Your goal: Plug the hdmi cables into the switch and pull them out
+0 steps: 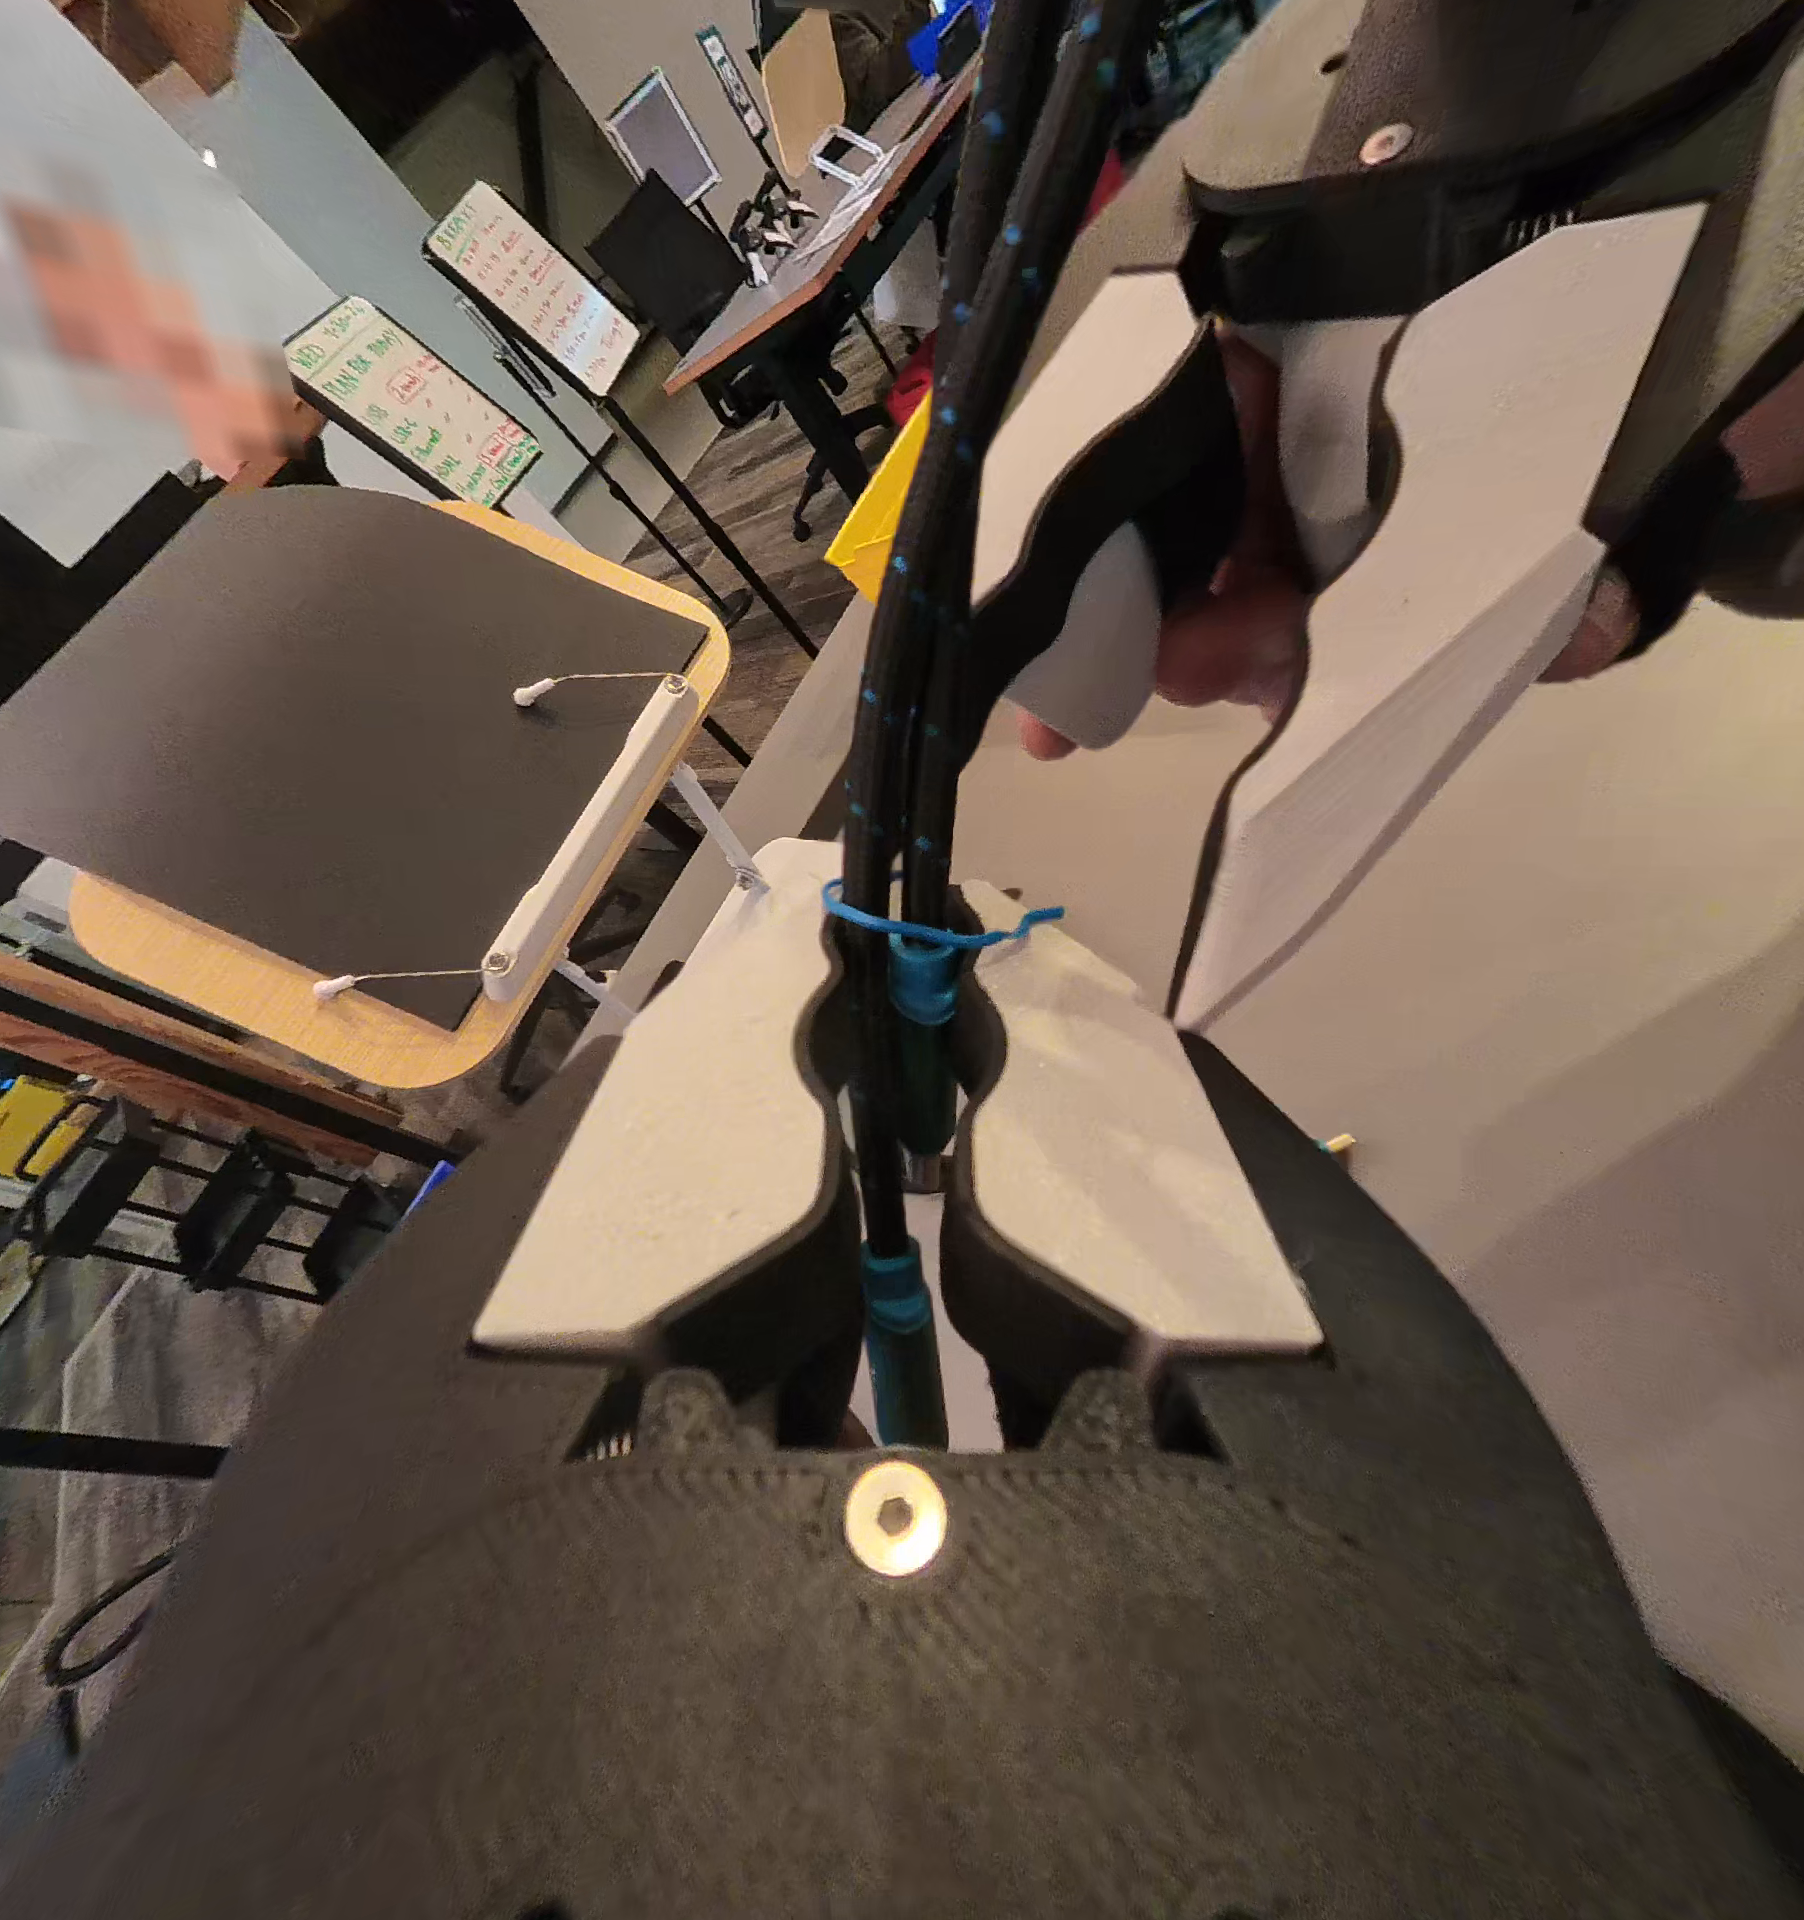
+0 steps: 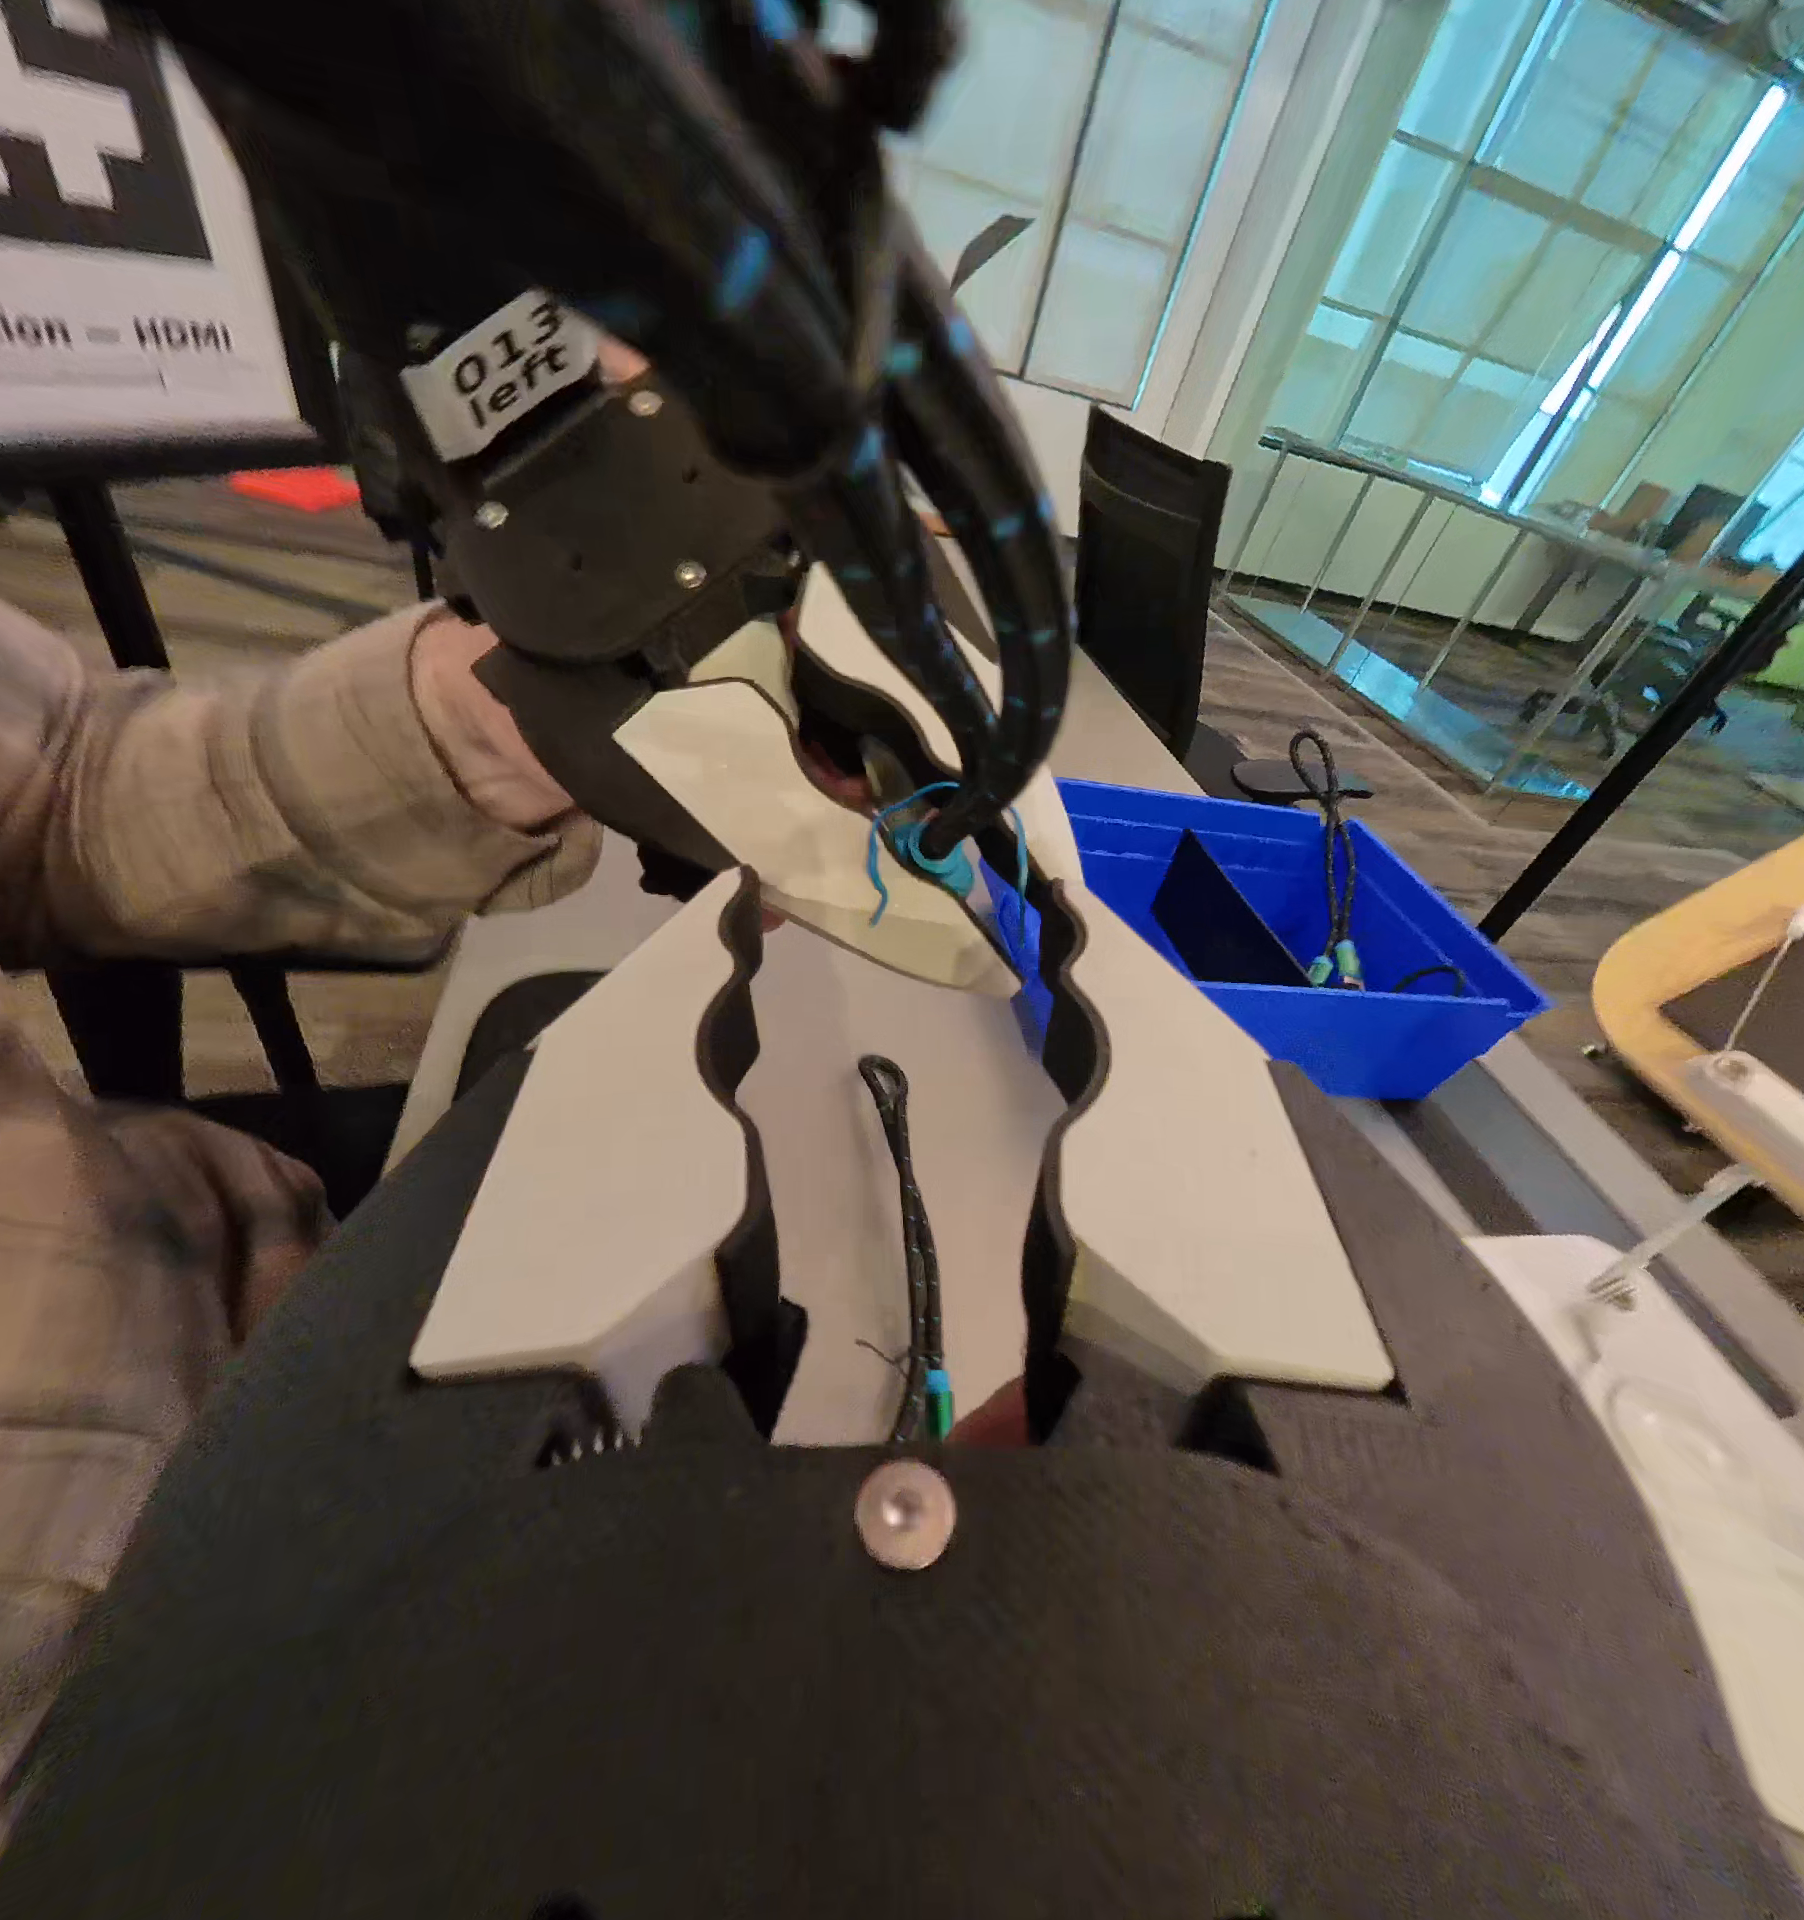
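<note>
My left gripper [image 1: 900, 1039] is shut on a bundle of black braided HDMI cables [image 1: 913, 582] with blue flecks. A blue twist tie [image 1: 908, 930] binds the bundle, and teal plug ends [image 1: 893, 1320] show between the fingers. The right wrist view shows this gripper [image 2: 939, 883] holding the looped bundle [image 2: 981, 582] in the air. My right gripper [image 2: 898, 904] is open and empty above the white table [image 2: 836, 1164], just below the left one. A short folded cable [image 2: 913, 1236] lies on the table between its fingers. I see no switch.
A blue bin [image 2: 1397, 1060] with a black divider [image 2: 1220, 914] and another cable [image 2: 1334, 862] stands on the table beyond the grippers. A wooden board with a black mat [image 1: 306, 748] is at the left. A sign on a stand [image 2: 77, 260] and a person's sleeve [image 2: 202, 790] are nearby.
</note>
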Available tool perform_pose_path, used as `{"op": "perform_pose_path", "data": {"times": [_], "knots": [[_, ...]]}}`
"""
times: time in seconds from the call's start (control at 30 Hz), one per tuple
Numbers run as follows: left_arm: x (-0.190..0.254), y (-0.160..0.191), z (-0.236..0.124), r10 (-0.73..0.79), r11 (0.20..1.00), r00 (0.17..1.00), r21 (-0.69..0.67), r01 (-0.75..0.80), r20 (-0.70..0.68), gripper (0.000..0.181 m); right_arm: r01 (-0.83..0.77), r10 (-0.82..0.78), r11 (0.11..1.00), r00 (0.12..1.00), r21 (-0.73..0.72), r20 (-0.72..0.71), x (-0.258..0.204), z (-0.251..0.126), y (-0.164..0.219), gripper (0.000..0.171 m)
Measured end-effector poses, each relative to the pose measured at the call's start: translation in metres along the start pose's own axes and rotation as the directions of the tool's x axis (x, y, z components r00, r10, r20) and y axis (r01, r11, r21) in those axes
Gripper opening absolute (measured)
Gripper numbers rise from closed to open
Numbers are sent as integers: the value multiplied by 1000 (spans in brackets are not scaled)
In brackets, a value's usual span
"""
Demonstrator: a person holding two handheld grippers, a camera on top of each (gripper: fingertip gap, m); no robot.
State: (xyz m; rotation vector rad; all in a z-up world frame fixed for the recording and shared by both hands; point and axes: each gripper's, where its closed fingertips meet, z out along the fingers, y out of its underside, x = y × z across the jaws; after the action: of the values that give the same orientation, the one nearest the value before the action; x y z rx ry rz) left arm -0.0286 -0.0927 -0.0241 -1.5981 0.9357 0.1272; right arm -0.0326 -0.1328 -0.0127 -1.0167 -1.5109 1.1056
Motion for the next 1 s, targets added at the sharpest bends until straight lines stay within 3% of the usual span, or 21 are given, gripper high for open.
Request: {"op": "perform_pose_path", "data": {"times": [0.27,0.7,0.8,1.0], "knots": [[-2,-2,-2,31,1000,999,-1,-31,29,14,-253,250,958,968,136,35,-1,1,-13,52],[-6,-1,-1,38,999,997,-4,-38,66,14,-261,282,950,953,174,-111,10,3,-7,39],[-6,-3,-1,29,1000,998,9,-30,63,14,-267,289,946,951,184,-107,10,3,-8,29],[-5,-4,-2,36,999,997,12,-37,67,14,-270,293,944,951,190,-103,11,0,-8,25]]}}
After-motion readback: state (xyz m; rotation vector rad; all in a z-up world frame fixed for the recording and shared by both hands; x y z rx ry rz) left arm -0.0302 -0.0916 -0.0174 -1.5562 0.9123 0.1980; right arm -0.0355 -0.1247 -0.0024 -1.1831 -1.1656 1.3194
